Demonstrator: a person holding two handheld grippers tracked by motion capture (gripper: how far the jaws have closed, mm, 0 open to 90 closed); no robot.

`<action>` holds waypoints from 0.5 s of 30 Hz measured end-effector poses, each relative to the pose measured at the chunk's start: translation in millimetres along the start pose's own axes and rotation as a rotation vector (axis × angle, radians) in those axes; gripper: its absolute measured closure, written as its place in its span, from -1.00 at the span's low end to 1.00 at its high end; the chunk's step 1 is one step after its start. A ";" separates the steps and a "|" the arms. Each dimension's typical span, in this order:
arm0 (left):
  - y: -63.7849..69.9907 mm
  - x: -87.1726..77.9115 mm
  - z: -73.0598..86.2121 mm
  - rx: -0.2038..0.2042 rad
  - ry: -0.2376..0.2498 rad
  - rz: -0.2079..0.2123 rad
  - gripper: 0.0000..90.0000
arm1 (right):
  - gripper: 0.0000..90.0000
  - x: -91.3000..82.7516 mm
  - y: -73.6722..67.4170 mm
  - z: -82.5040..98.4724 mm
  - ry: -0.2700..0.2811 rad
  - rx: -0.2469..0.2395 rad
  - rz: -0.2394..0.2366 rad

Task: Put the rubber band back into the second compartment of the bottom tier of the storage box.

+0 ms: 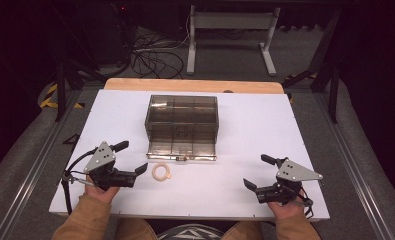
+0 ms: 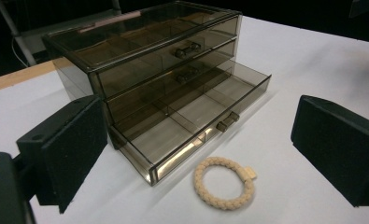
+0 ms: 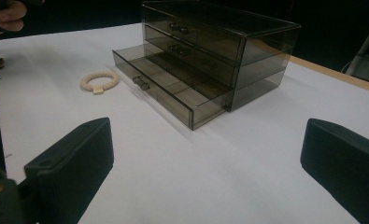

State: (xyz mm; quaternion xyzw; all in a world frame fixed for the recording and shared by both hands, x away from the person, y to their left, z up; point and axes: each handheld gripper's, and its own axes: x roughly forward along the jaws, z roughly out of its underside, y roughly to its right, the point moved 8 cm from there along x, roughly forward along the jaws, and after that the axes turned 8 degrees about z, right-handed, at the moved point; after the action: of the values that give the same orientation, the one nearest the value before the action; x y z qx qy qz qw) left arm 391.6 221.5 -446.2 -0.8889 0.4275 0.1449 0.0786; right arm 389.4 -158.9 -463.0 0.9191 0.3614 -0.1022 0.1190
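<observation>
A smoky transparent three-drawer box (image 1: 182,120) (image 2: 145,60) (image 3: 210,42) stands mid-table, its bottom drawer (image 1: 182,149) (image 2: 191,119) (image 3: 166,88) pulled out and holding nothing. A cream braided ring (image 1: 161,172) (image 2: 224,183) (image 3: 99,80) lies on the white tabletop just in front of that drawer. My left gripper (image 1: 130,158) (image 2: 205,154) is open, its jaws wide, left of the ring. My right gripper (image 1: 259,172) (image 3: 210,163) is open over bare table at the front right, away from the box.
The white board (image 1: 265,130) rests on a wooden table (image 1: 135,84). Beyond the far edge are cables (image 1: 150,55), a white stand (image 1: 230,30) and dark tripod legs (image 1: 330,75). A hand (image 3: 4,16) shows at the upper left of the right gripper view.
</observation>
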 end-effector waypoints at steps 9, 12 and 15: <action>1.2 10.5 -2.7 -0.001 -0.012 0.018 -0.90 | -0.93 0.4 -0.5 0.4 -0.002 0.002 -0.006; 1.2 15.2 -3.2 -0.007 -0.020 0.027 -0.90 | -0.93 0.4 -0.4 0.5 -0.002 0.002 -0.006; 1.8 18.4 -4.6 -0.008 -0.020 0.032 -0.90 | -0.93 0.7 -0.4 0.6 -0.003 0.002 -0.008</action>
State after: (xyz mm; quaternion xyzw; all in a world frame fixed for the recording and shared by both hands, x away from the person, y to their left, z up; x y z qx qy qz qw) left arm 402.0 205.6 -447.8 -0.8806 0.4404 0.1568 0.0770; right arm 389.5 -158.3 -463.8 0.9177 0.3646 -0.1041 0.1184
